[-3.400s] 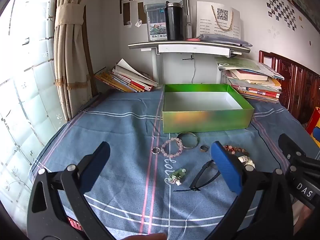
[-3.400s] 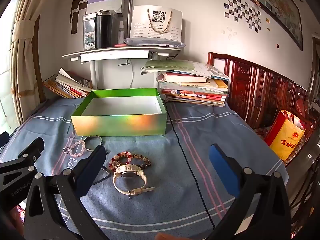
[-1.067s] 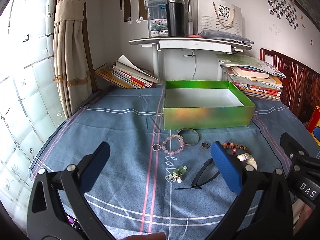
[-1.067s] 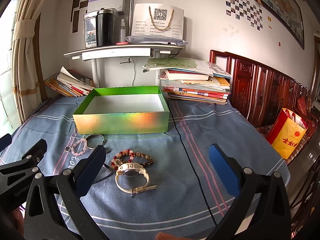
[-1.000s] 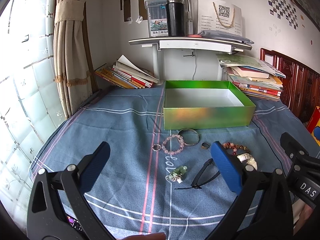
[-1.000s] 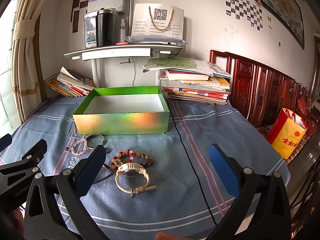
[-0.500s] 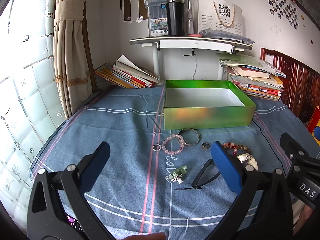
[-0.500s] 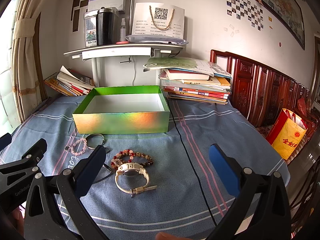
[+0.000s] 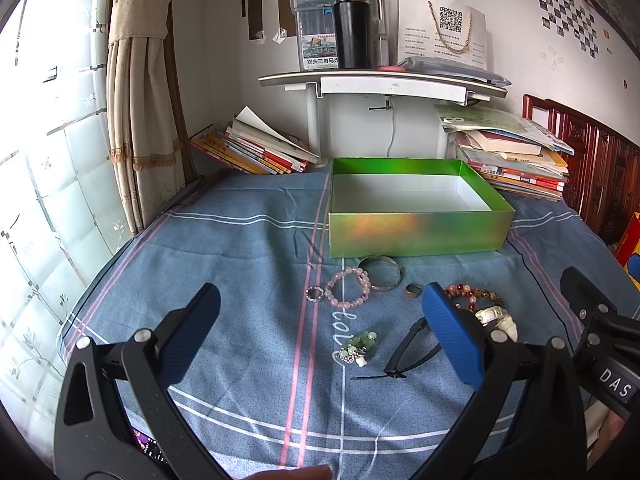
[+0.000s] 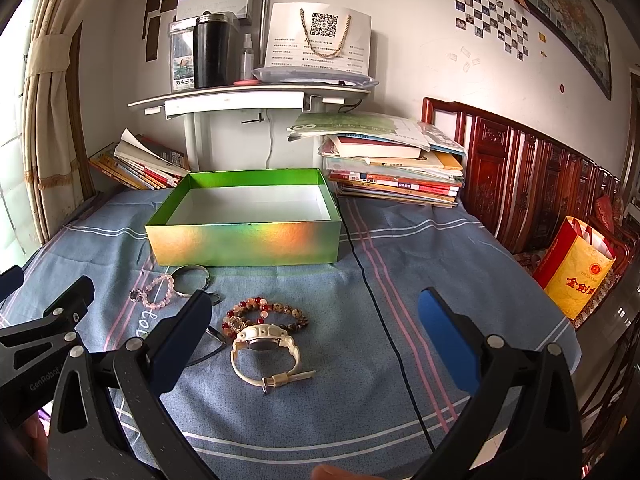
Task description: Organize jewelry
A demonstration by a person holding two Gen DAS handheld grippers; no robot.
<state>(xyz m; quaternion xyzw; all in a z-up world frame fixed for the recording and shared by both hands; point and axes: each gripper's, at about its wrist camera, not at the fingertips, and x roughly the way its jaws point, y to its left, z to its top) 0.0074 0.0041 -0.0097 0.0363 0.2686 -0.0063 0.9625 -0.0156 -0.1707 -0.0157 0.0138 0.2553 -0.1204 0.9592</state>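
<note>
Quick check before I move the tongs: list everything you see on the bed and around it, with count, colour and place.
Box: 1, shiny green, white inside, nothing in it, far middle of cloth.
Cloth: 1, blue with pink and white stripes.
Bangle: 1, silver, just before the box.
Pink bracelet: 1, overlapping the bangle.
Small rings: 2, one sparkly left of the pink bracelet, one metal right of the bangle.
Mixed-bead bracelet: 1, red and brown.
Watch: 1, cream, nearest.
Green charm: 1.
Black band: 1, beside the charm.
Books: 2 piles, flanking the box.
Shelf: 1, white, holding a black flask.
Yellow bag: 1, far right.
Left tongs: open.
Right tongs: open.
</note>
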